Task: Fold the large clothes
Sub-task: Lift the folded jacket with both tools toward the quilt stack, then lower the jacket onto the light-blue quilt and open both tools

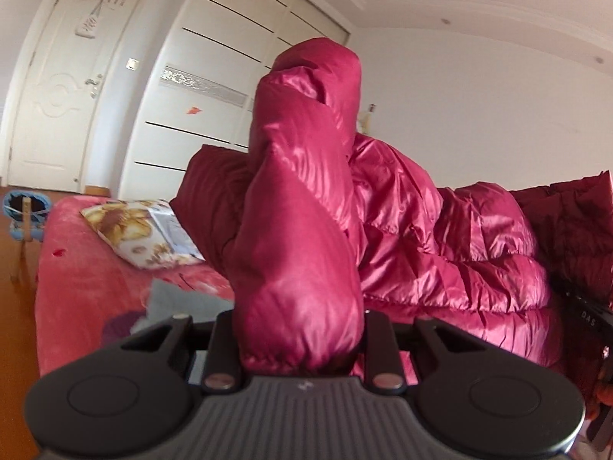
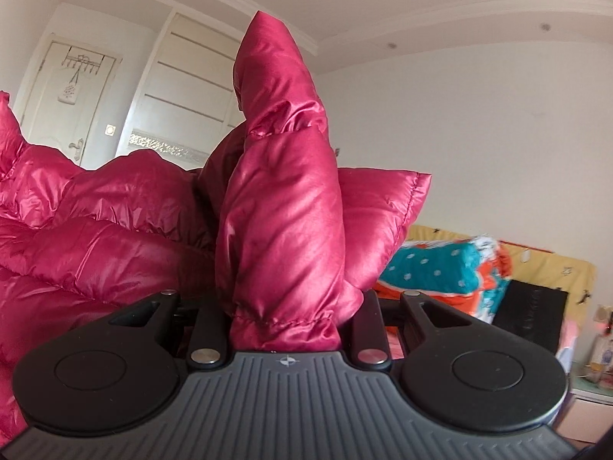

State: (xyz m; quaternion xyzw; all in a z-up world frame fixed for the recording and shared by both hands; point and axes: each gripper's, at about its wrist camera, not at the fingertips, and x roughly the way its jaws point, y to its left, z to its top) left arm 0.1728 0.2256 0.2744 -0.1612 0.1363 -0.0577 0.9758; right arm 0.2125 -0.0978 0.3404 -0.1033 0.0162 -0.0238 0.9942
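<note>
Left gripper (image 1: pixel 300 339) clamped on jacket sleeve (image 1: pixel 302 230); right gripper (image 2: pixel 285 322) likewise, fingertips apparently buried.

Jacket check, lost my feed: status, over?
Left gripper shut on jacket cuff. Right gripper shut on jacket hem. Jacket lifted over bed. Pillow beyond, nothing blocking.

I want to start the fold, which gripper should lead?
Either, slightly the left gripper: like the right gripper, it clamps a jacket cuff, but its view shows open bed.
</note>
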